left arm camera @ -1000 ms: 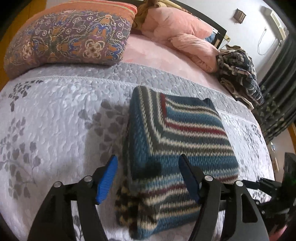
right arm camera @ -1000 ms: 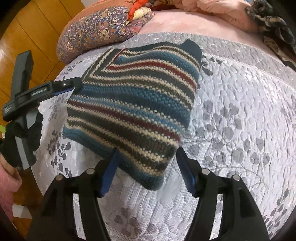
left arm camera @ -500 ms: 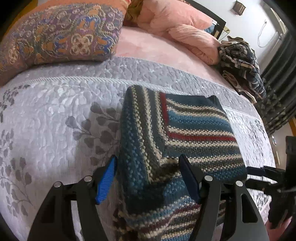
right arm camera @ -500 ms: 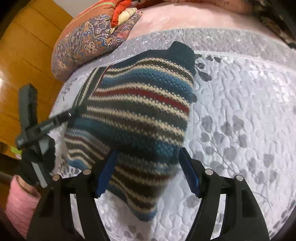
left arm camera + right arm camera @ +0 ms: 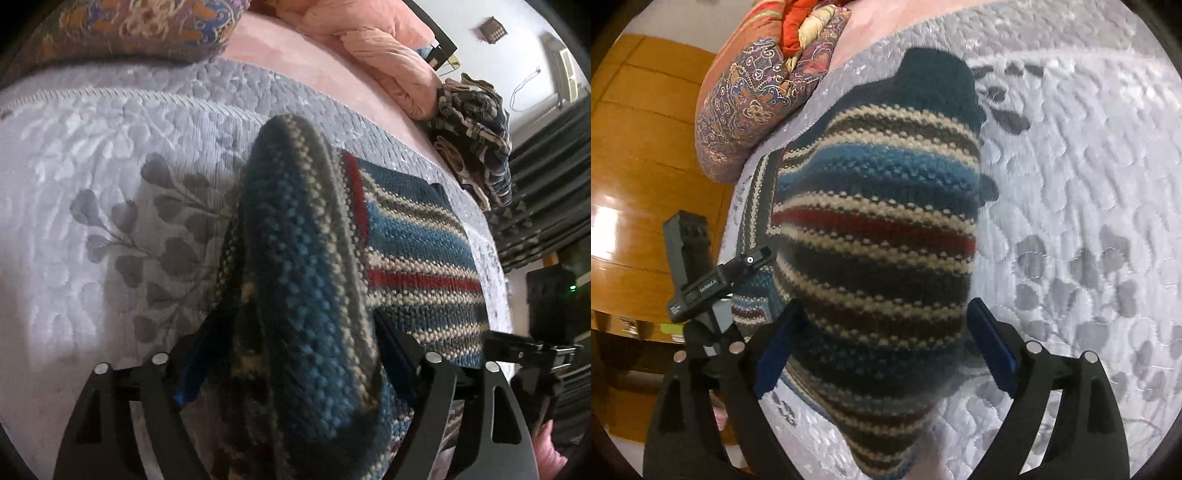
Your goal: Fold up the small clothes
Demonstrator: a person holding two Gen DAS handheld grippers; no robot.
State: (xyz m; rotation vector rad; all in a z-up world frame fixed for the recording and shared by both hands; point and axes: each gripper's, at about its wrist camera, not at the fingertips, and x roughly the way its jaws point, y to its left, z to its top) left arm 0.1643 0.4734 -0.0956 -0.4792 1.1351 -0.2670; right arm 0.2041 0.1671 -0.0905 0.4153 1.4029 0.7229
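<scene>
Left wrist view, left to right: grey quilt [image 5: 92,155] with a leaf print; patterned pillow [image 5: 140,26] at the top left edge. My left gripper [image 5: 291,363] has its 2 blue-padded fingers spread wide, and a raised fold of the striped sweater [image 5: 306,258] fills the gap between them. I cannot tell whether the pads touch the knit. The rest of the sweater lies flat on the quilt to the right. Beyond it: pink bedding [image 5: 376,48] and a dark patterned bundle of cloth [image 5: 476,122].

Right wrist view, left to right: wooden floor [image 5: 635,184], the left gripper [image 5: 713,284] at the sweater's left edge, then the sweater [image 5: 879,240] bulging up between my right gripper's [image 5: 882,350] 2 parted fingers. Contact not discernible here either. Grey quilt [image 5: 1089,184] on the right.
</scene>
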